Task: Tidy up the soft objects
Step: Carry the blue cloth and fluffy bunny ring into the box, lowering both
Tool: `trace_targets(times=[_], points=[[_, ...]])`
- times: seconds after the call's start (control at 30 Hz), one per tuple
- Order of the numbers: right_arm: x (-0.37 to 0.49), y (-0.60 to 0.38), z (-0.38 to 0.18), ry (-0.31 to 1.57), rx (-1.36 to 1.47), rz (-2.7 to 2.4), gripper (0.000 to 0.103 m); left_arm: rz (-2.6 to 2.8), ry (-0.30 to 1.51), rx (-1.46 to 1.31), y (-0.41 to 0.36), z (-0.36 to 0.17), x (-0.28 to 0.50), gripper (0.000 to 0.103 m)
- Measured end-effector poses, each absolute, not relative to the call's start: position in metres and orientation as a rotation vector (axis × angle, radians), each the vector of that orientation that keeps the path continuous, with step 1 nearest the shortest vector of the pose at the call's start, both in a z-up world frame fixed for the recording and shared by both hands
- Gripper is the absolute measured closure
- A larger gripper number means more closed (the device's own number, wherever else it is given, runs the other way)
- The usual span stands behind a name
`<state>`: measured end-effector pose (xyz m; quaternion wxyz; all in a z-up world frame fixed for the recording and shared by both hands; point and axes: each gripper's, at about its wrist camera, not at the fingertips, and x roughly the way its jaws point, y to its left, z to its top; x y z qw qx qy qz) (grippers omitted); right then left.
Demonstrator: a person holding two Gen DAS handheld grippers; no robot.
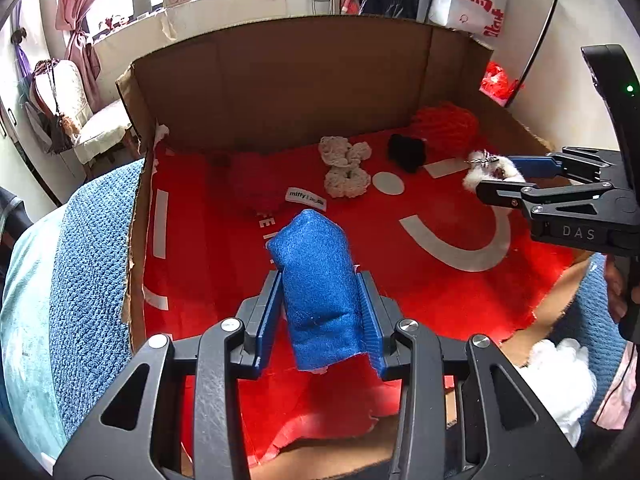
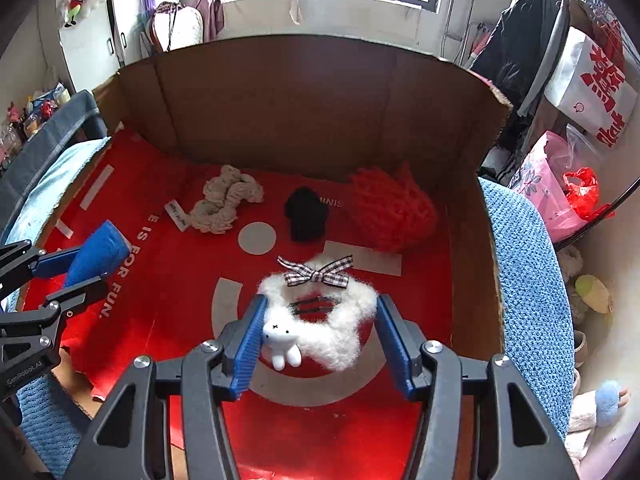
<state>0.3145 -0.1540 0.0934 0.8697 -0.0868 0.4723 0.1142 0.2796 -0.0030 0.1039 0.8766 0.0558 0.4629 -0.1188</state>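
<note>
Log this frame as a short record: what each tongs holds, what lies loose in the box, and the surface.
left tongs: shut on blue felt roll
right tongs: shut on white fluffy ring with checked bow and small rabbit figure
loose in box: cream crocheted scrunchie; black fuzzy lump; orange-red knitted piece
surface: red printed sheet inside open cardboard box

Both cameras are looking forward and down, from close, into the box (image 1: pixel 280 80). The left view is sitting left of the right one. Both are sharing the red sheet (image 2: pixel 168 280) and the box's back wall.
</note>
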Motion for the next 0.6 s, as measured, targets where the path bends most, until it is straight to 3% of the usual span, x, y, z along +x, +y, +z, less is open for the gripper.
trace_targets(times=[0.6], points=[[0.358,-0.155,0.066,1.11,-0.208,0.191,0.046,-0.233,1.062,0.13,-0.013,0.078,0.332,0.068]])
